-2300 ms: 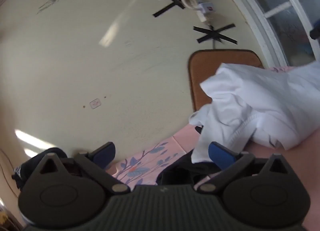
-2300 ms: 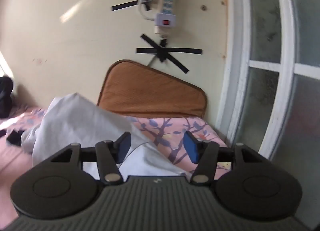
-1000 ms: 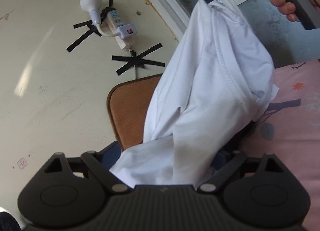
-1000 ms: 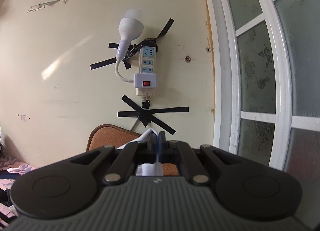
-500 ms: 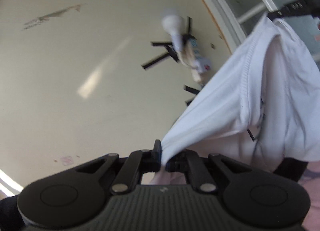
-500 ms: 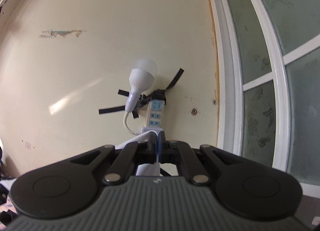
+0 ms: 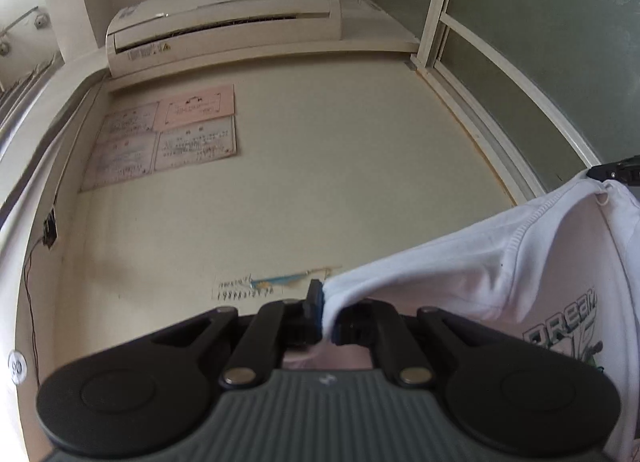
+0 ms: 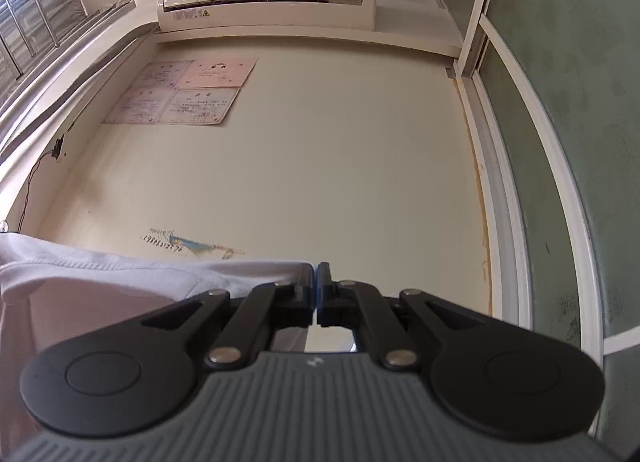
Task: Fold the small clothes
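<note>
A white T-shirt [image 7: 500,274] with a printed front hangs in the air, stretched between both grippers. My left gripper [image 7: 326,314] is shut on one corner of it at the shoulder seam. My right gripper [image 8: 316,294] is shut on the other corner, and the shirt [image 8: 120,278] runs off to its left. The right gripper's tip also shows at the right edge of the left wrist view [image 7: 616,172]. Both cameras point up at the wall. The bed below is hidden.
A cream wall with an air conditioner [image 7: 224,34] high up and several paper sheets [image 7: 168,134] stuck on it. A window frame [image 8: 504,222] with frosted glass runs down the right side.
Both grippers have risen and tilted upward with the shirt held between them. The view went from the power strip and lamp up to the air conditioner. The shirt is now pulled out wider.
</note>
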`<state>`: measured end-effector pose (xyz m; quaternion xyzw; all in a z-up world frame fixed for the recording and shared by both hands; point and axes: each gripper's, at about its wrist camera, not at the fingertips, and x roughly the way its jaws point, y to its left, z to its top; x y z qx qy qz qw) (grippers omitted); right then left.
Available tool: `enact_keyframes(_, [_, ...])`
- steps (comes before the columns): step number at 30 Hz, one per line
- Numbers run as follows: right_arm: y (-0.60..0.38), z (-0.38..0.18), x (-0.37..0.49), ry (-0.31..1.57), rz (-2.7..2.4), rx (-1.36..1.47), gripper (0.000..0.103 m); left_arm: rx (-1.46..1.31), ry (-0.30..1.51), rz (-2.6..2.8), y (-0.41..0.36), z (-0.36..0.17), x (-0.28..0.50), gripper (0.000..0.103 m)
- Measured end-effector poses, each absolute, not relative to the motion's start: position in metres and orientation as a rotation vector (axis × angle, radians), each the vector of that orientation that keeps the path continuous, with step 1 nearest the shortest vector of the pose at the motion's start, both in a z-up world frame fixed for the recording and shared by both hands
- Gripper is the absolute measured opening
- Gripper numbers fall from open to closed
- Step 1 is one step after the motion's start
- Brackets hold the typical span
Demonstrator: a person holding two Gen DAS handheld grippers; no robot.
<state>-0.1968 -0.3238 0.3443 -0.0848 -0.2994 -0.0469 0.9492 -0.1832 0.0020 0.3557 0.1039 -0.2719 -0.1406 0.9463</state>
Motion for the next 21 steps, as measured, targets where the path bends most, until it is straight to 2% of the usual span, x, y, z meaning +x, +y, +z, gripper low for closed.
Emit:
enact_keyframes(4, [-0.333, 0.355, -0.185, -0.554, -0.037, -0.136, 0.004, 0.294, -0.579, -0.214, -0.005, 0.371, -0.183, 0.004])
enact_keyframes(7, [-0.325, 0.340, -0.161, -0.499, -0.029, -0.138, 0.004, 0.317, -0.507, -0.193, -0.005, 0.368, -0.159, 0.004])
enact_keyframes(10, [-0.307, 0.318, -0.112, -0.387, -0.028, -0.120, 0.004, 0.353, -0.394, -0.148, -0.013, 0.343, -0.111, 0.005])
enact_keyframes(13, [-0.290, 0.270, -0.042, -0.235, -0.055, -0.138, 0.006, 0.393, -0.234, -0.088, -0.032, 0.290, -0.042, 0.011])
enact_keyframes(15, [-0.284, 0.224, 0.011, -0.067, -0.077, -0.162, 0.021, 0.454, -0.073, -0.078, -0.046, 0.237, 0.011, 0.018])
enact_keyframes(16, [-0.284, 0.202, 0.027, -0.006, -0.101, -0.157, 0.046, 0.489, 0.034, -0.074, -0.051, 0.206, 0.032, 0.018])
enact_keyframes(17, [-0.287, 0.175, 0.038, 0.064, -0.107, -0.130, 0.054, 0.498, 0.147, -0.078, -0.051, 0.176, 0.046, 0.018])
enact_keyframes(19, [-0.297, 0.136, 0.036, 0.181, -0.023, -0.042, 0.053, 0.446, 0.287, -0.156, -0.040, 0.126, 0.047, 0.018])
enact_keyframes(21, [-0.312, 0.097, 0.018, 0.290, 0.058, 0.051, 0.057, 0.425, 0.346, -0.216, -0.026, 0.089, 0.028, 0.021])
